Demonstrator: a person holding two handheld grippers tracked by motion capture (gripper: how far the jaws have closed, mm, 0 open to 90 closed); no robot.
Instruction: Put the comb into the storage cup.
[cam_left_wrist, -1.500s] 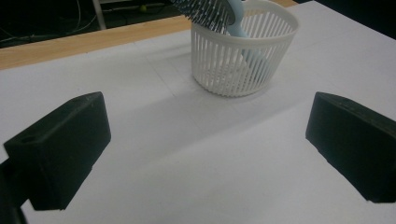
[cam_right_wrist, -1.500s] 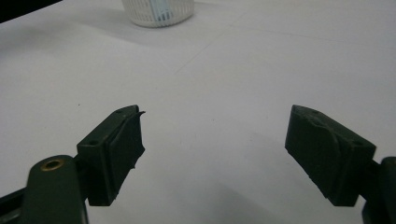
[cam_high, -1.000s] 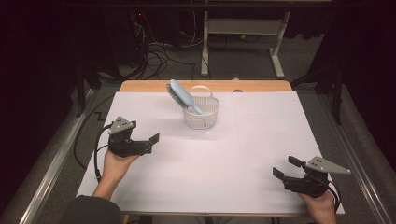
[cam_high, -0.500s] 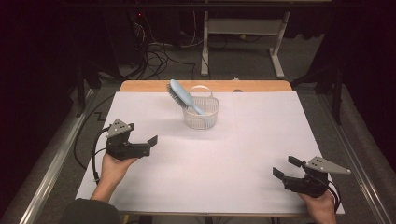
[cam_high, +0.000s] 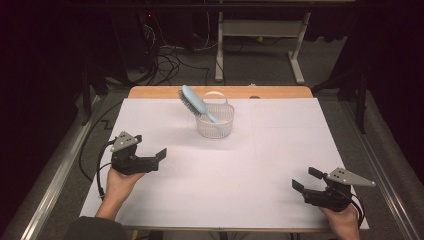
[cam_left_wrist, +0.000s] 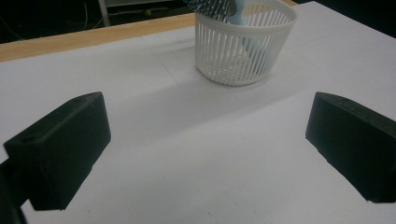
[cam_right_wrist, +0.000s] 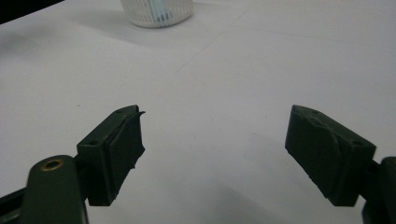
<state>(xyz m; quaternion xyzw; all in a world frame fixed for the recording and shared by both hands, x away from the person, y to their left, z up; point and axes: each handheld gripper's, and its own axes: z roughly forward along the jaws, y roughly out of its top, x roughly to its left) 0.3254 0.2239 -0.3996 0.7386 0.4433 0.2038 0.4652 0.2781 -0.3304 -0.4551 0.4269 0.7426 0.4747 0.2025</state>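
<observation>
Two black rubber-padded fingers (cam_right_wrist: 116, 151) spread wide apart over a white paper-covered counter (cam_right_wrist: 224, 93), a white slatted plastic basket (cam_right_wrist: 156, 11) far beyond.

white paper-covered surface (cam_high: 240, 170) bare between both grippers; sole obstacle white slatted plastic basket (cam_high: 215, 122) with light blue hairbrush (cam_high: 197, 102) leaning out, far centre.

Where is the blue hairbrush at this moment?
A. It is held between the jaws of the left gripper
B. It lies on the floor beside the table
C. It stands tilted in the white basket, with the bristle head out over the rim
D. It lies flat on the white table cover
C: the hairbrush leans in the white basket, its handle down inside and its bristle head sticking out over the rim; both grippers are open and far from it.
</observation>
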